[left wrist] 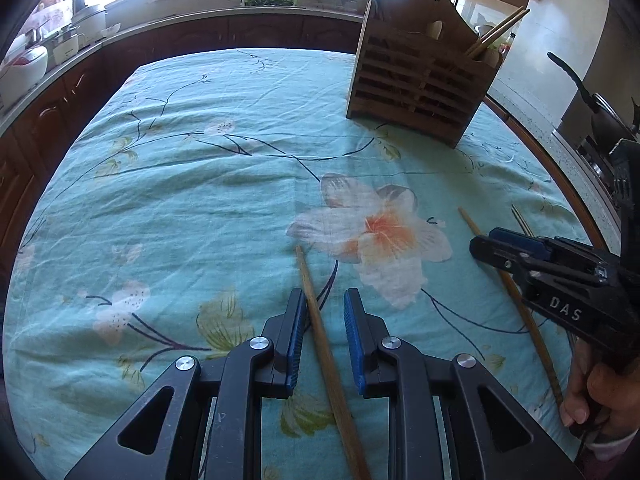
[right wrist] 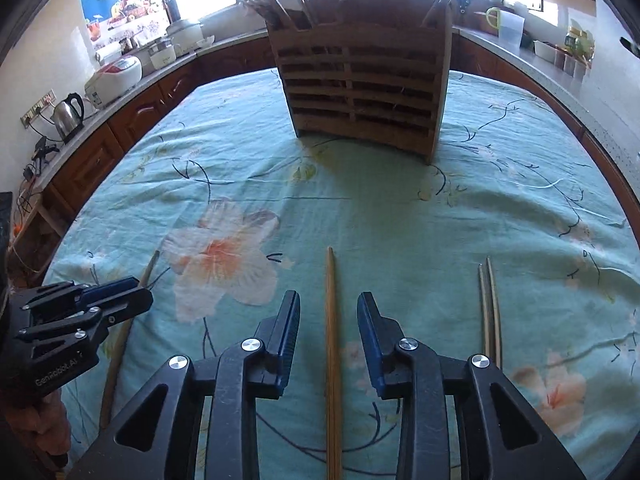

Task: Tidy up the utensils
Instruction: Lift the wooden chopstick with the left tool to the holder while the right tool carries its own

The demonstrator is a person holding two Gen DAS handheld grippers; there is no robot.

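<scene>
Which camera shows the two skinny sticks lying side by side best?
The right wrist view: the thin pair of chopsticks lies in plain sight on the flowered cloth, right of the right gripper. The left wrist view shows only their tips, poking out behind that gripper.

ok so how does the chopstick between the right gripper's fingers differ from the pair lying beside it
The single chopstick is thicker and more orange; the pair is thinner and paler. The single chopstick sits between the fingers of the open right gripper; the pair lies outside them, to the right. Both lie flat on the tablecloth, pointing roughly toward the wooden holder.
</scene>
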